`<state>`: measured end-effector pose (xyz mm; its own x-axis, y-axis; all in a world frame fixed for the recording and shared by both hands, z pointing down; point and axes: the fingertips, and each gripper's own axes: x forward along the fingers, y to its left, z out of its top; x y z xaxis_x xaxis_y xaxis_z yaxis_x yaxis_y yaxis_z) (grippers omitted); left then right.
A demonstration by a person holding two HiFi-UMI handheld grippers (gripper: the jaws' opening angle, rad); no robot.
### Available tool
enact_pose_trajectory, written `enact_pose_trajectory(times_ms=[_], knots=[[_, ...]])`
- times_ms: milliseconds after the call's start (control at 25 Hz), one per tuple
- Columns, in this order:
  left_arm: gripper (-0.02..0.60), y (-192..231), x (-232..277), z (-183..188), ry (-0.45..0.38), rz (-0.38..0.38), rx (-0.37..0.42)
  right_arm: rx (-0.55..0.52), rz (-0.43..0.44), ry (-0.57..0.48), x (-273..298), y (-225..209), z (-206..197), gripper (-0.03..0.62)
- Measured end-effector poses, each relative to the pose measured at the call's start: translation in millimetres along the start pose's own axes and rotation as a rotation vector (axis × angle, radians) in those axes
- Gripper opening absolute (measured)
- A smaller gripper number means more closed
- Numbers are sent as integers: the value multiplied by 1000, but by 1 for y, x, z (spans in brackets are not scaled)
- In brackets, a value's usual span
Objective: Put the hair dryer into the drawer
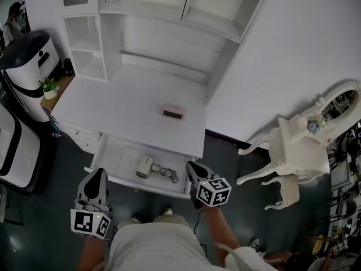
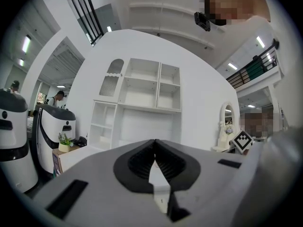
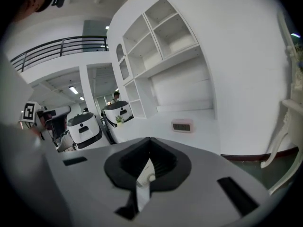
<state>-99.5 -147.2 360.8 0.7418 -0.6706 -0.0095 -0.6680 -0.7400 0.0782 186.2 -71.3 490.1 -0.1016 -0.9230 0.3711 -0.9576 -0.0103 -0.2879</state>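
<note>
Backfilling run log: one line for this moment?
hair dryer: in drawer | drawer: open | left gripper: shut, empty | right gripper: shut, empty

Bright, even overhead light; gripper views bulge and darken at edges

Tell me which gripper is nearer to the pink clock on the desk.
Right. The right gripper sits below and slightly right of the pink clock, across the open drawer; the left gripper is farther off, down to its left.
</note>
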Motion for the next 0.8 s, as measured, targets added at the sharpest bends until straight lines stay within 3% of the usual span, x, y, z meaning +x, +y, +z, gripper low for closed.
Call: enact_pose_trajectory(times_ms=[240,800], knots=[[17,3,7,13,-28,22,15,8,9,-144,-19,-1,57,11],[17,15,12,72,-143,106,65,-196,9,-459,-99,21,187,11]])
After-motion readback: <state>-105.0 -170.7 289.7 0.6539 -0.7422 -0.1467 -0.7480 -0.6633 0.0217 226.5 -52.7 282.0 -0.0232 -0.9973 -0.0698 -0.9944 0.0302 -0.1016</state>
